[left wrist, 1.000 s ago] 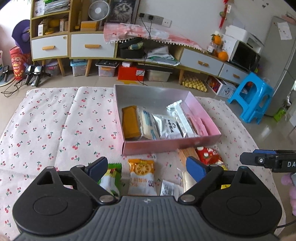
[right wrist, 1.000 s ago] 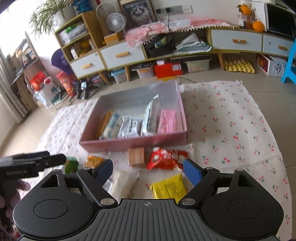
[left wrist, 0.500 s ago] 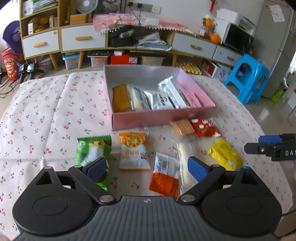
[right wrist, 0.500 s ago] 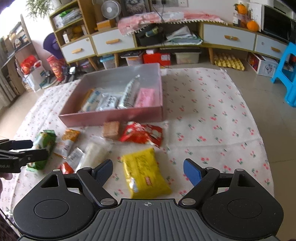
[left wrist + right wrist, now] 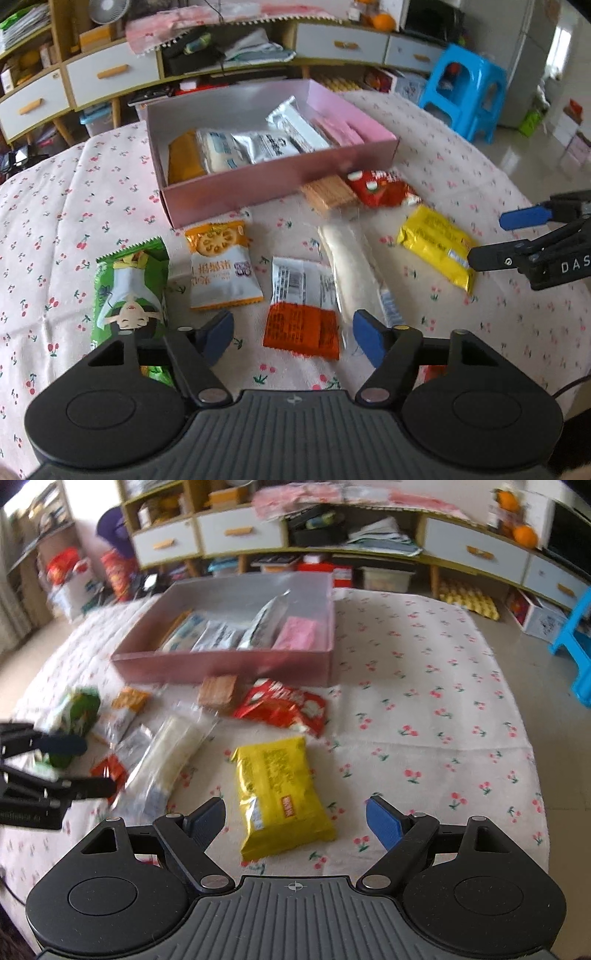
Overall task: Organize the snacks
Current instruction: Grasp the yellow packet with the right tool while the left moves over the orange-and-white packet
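The box [image 5: 280, 184] sits ahead of the left claw [image 5: 293, 336], on the cloth [image 5: 74, 206], with a row of packets [image 5: 240, 147] lying inside it. Between box and claw lie loose snacks: a wafer pack [image 5: 129, 291] to the far left, a biscuit pack [image 5: 219, 264] right of it, a barcode sachet [image 5: 301, 302] directly between the fingers, and a long roll [image 5: 351, 266] touching its right side. A cracker stack [image 5: 330, 194] and a crinkled bag [image 5: 382, 188] lie against the box front. Ahead of the right claw [image 5: 295, 821], the pillow pack [image 5: 282, 794] lies between the fingers; the stool [image 5: 465, 92] stands beyond the cloth.
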`<action>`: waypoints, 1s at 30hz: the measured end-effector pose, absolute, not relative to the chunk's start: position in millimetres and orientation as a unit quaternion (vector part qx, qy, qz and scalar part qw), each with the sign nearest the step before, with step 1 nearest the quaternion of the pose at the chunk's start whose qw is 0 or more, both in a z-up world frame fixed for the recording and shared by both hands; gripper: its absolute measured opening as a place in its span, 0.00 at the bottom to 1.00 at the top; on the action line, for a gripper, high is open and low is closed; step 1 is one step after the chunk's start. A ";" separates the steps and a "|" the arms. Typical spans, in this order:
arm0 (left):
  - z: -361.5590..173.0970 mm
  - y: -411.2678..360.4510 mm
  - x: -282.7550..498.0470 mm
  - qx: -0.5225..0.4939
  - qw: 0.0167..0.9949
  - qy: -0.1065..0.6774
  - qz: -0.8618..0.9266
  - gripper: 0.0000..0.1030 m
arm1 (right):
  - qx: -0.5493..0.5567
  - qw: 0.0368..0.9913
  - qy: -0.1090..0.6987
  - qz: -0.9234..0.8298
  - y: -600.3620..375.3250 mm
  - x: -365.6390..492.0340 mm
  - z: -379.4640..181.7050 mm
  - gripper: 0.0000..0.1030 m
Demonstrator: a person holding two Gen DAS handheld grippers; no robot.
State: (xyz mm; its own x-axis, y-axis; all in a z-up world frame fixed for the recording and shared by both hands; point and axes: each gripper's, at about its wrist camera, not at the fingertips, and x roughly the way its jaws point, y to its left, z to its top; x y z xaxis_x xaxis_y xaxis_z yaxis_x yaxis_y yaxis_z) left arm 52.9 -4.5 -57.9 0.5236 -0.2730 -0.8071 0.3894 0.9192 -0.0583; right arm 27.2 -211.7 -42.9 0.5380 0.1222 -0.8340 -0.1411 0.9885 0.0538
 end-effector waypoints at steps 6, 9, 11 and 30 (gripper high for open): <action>-66.6 -9.6 54.7 0.092 0.865 0.455 -0.190 0.61 | -0.044 0.871 0.482 0.082 -199.6 28.7 -54.0 0.83; -68.3 -13.7 55.2 0.104 0.866 0.450 -0.191 0.61 | -0.048 0.870 0.485 0.078 -199.3 30.9 -58.9 0.83; -69.1 -16.9 54.7 0.115 0.867 0.445 -0.191 0.62 | -0.055 0.869 0.486 0.076 -199.0 32.2 -61.8 0.83; -69.7 -24.4 65.2 0.125 0.873 0.443 -0.161 0.41 | -0.076 0.872 0.475 0.088 -186.3 45.5 -76.7 0.85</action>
State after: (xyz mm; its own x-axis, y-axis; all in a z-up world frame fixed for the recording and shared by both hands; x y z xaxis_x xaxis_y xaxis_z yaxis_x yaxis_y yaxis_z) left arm 65.2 -24.4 -69.7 0.5553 -0.1700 -0.8141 0.3910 0.9173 0.0751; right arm 45.5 -186.3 -76.7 0.5335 0.0813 -0.8419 -0.2262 0.9728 -0.0494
